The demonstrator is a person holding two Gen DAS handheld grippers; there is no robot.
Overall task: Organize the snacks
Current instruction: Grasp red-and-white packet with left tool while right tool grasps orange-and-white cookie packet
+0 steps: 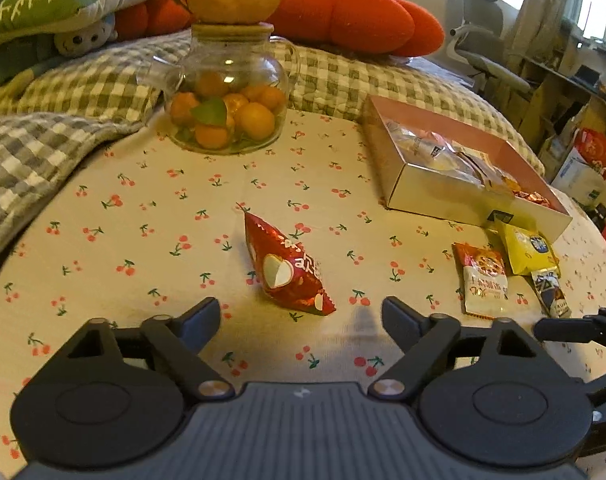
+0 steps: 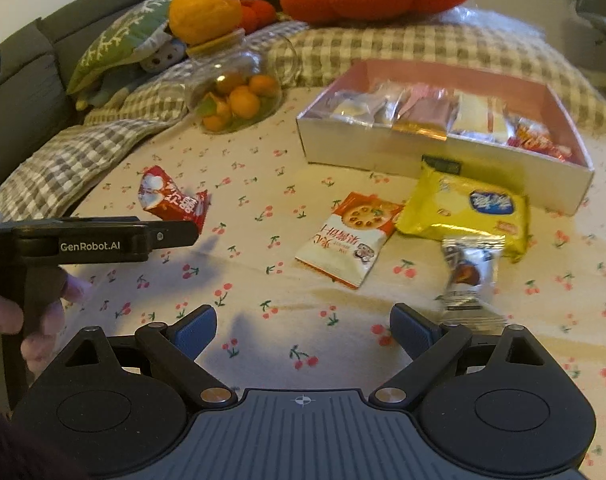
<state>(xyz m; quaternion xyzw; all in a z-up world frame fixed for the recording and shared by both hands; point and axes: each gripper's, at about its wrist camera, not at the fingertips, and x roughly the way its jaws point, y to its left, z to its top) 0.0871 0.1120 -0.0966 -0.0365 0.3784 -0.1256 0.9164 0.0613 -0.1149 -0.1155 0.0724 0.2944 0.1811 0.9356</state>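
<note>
- The box (image 2: 443,160) is sitting toward the far right of the cherry-print tabletop (image 1: 143,240), already carrying a row of wrapped snacks, so part of the sorting looks done.
- Four packets are lying loose outside it: the red packet (image 1: 289,270) alone mid-cloth, the orange-white packet (image 2: 349,236), the yellow packet (image 2: 467,212) touching the box front, and the silver packet (image 2: 469,276) nearest the right tongs.
- The left tongs (image 1: 301,320) are hanging spread and gripping nothing, just short of the red packet.
- The right tongs (image 2: 303,330) are likewise gaping, unloaded.
</note>
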